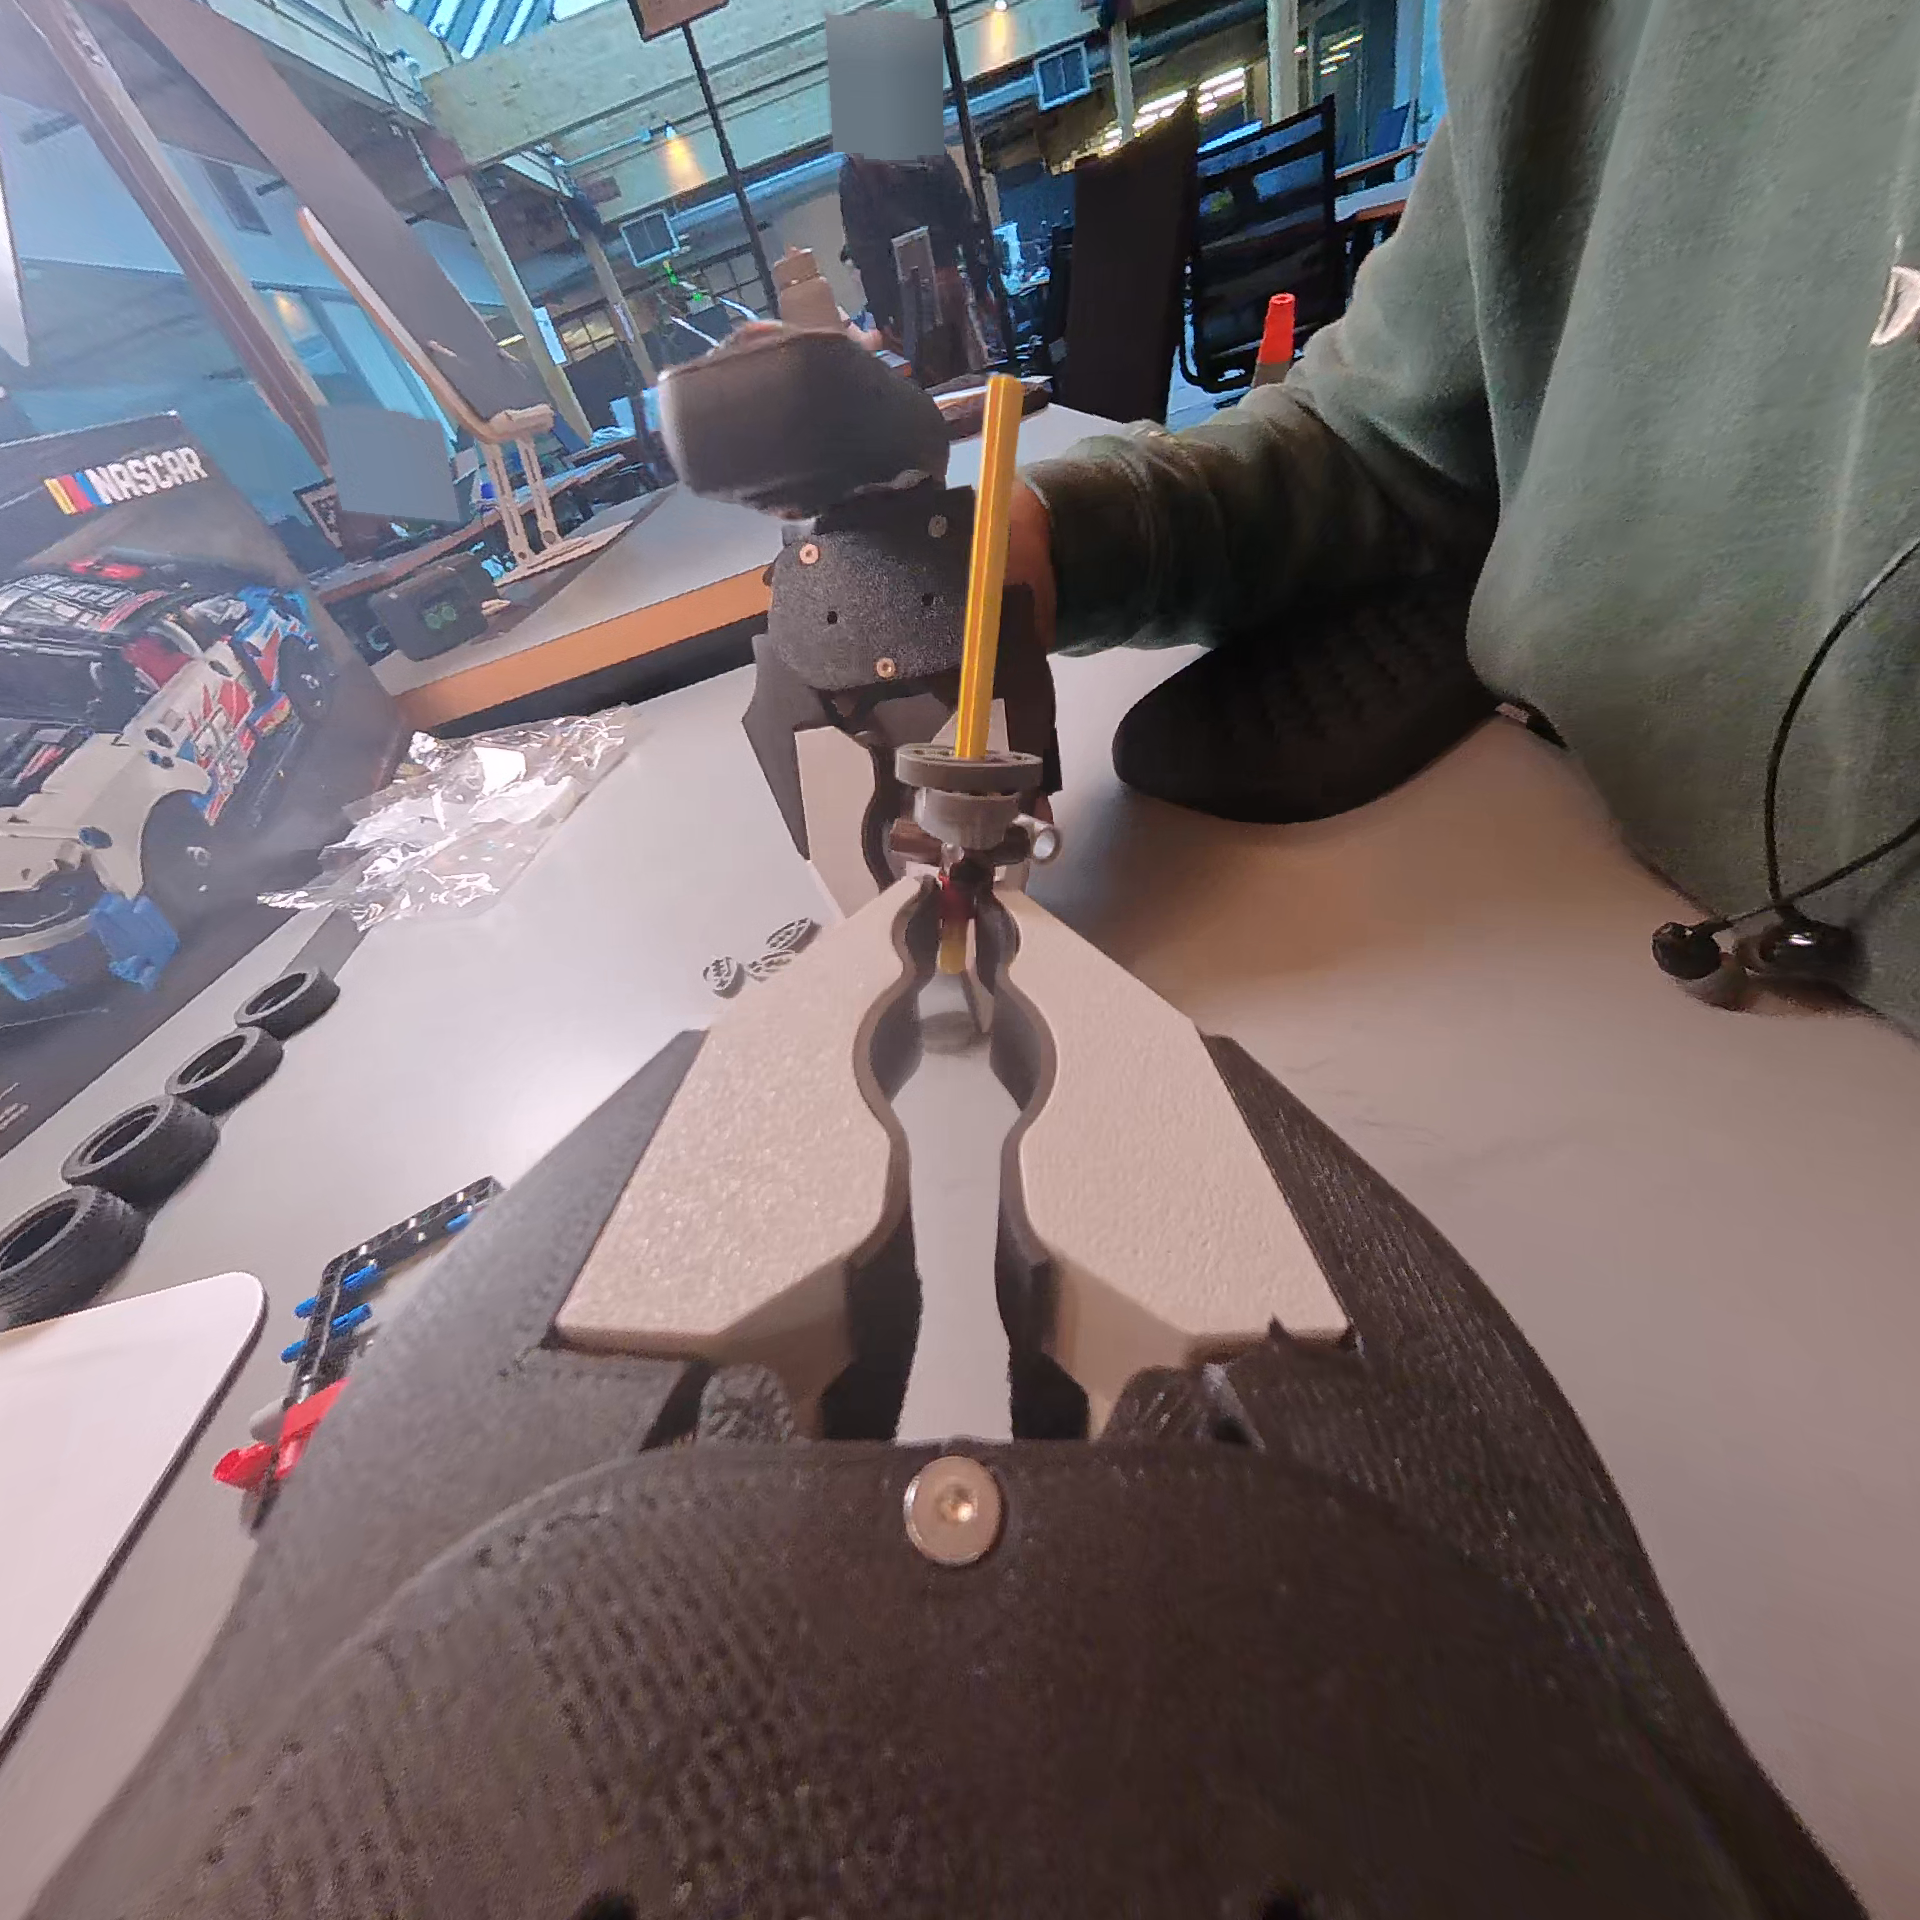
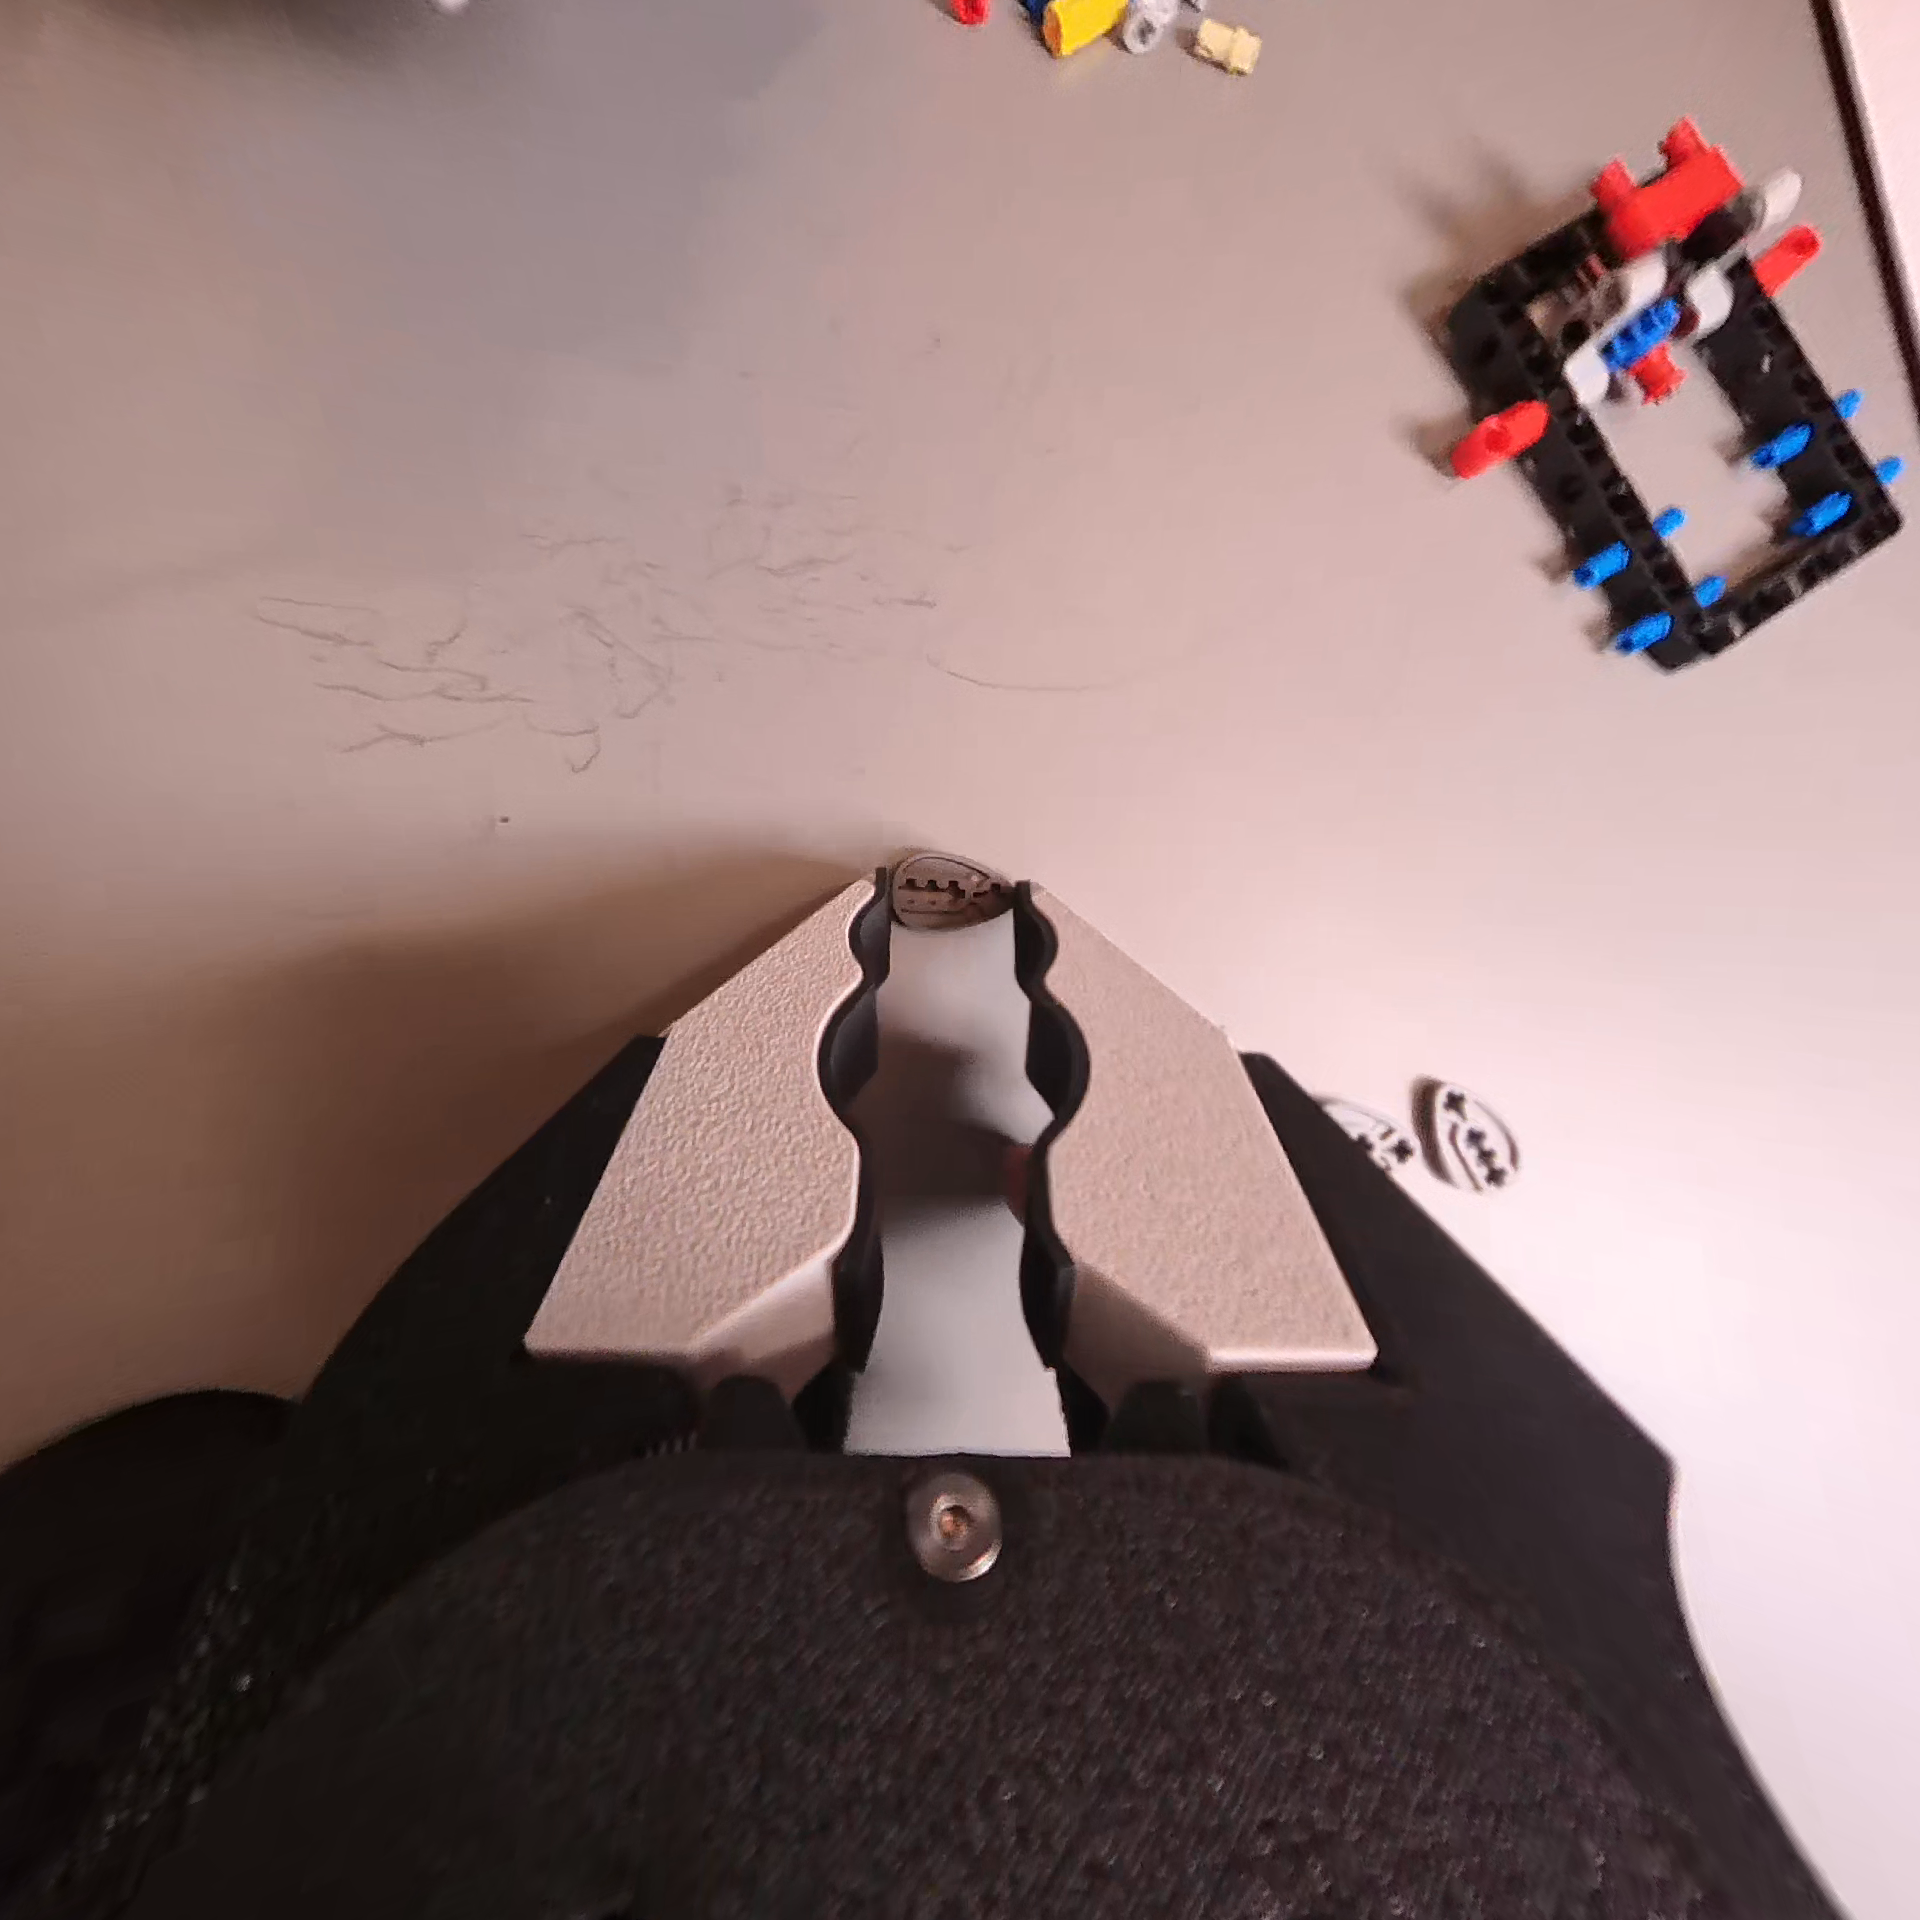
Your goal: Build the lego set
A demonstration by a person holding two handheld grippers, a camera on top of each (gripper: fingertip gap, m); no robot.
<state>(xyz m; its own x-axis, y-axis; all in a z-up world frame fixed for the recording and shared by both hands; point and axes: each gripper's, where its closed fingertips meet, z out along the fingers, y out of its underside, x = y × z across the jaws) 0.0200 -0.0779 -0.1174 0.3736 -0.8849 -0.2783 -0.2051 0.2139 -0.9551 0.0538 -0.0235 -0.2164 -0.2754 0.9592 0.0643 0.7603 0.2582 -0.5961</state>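
My left gripper (image 1: 951, 925) is shut on the lower end of an upright yellow axle (image 1: 982, 582), which carries small red and dark parts at my fingertips. A grey round disc (image 1: 966, 769) and a smaller grey gear part (image 1: 961, 816) sit on the axle just above. My right gripper (image 1: 940, 831) comes down from above, its fingers on either side of the disc. In the right wrist view, the right gripper (image 2: 951, 894) is shut on the grey disc (image 2: 940, 899) and faces down at the table.
A black frame with blue pins and red parts lies on the table (image 2: 1673, 416), also at the left (image 1: 353, 1309). Two grey discs (image 2: 1470, 1143), several black tyres (image 1: 140, 1143), a clear bag (image 1: 468, 810), the set's box (image 1: 156, 675), small loose parts (image 2: 1132, 26), a person's sleeve (image 1: 1351, 499). The tips of one gripper are about 12 cm away from the tips of the other.
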